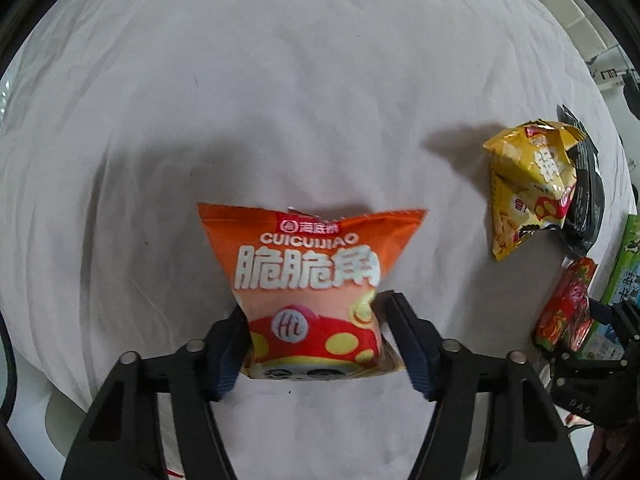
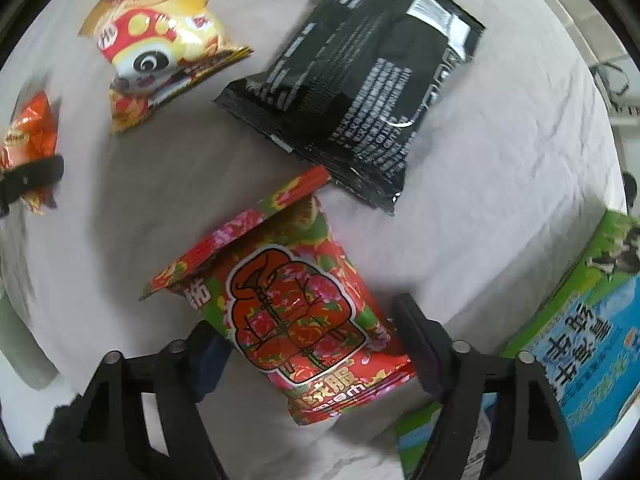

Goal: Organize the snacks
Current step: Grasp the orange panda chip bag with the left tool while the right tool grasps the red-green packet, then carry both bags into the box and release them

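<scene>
snacks, black packet touching red packet

A surface covered with wrinkled white cloth; on it lie an orange snack bag, a yellow snack bag, a black packet, a red floral packet, and a green-and-blue carton.
</scene>
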A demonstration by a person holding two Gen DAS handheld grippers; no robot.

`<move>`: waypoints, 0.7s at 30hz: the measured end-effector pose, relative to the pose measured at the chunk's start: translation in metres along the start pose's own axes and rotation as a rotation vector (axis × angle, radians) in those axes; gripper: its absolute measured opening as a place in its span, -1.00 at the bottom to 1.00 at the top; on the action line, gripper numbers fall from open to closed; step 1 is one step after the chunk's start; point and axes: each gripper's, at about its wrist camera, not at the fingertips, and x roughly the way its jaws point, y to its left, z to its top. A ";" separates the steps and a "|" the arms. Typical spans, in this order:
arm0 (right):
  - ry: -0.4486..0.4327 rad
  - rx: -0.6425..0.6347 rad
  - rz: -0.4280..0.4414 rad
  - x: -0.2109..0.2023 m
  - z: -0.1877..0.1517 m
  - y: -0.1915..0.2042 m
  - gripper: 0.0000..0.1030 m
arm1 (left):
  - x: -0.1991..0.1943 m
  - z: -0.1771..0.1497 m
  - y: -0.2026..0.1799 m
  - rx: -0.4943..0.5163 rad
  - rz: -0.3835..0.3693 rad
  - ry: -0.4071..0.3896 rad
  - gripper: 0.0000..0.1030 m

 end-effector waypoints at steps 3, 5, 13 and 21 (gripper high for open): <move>-0.001 0.061 0.011 -0.003 0.001 -0.008 0.31 | 0.000 -0.001 -0.002 0.000 0.006 -0.013 0.00; -0.003 0.095 0.015 -0.004 0.000 -0.012 0.23 | 0.000 0.001 -0.002 -0.004 0.009 -0.024 -0.11; -0.020 0.271 0.063 -0.006 -0.020 -0.035 -0.02 | -0.013 -0.009 -0.007 0.011 0.043 -0.071 -0.20; -0.115 0.369 0.160 -0.039 -0.054 -0.058 -0.06 | -0.059 -0.043 -0.036 0.074 0.035 -0.170 -0.21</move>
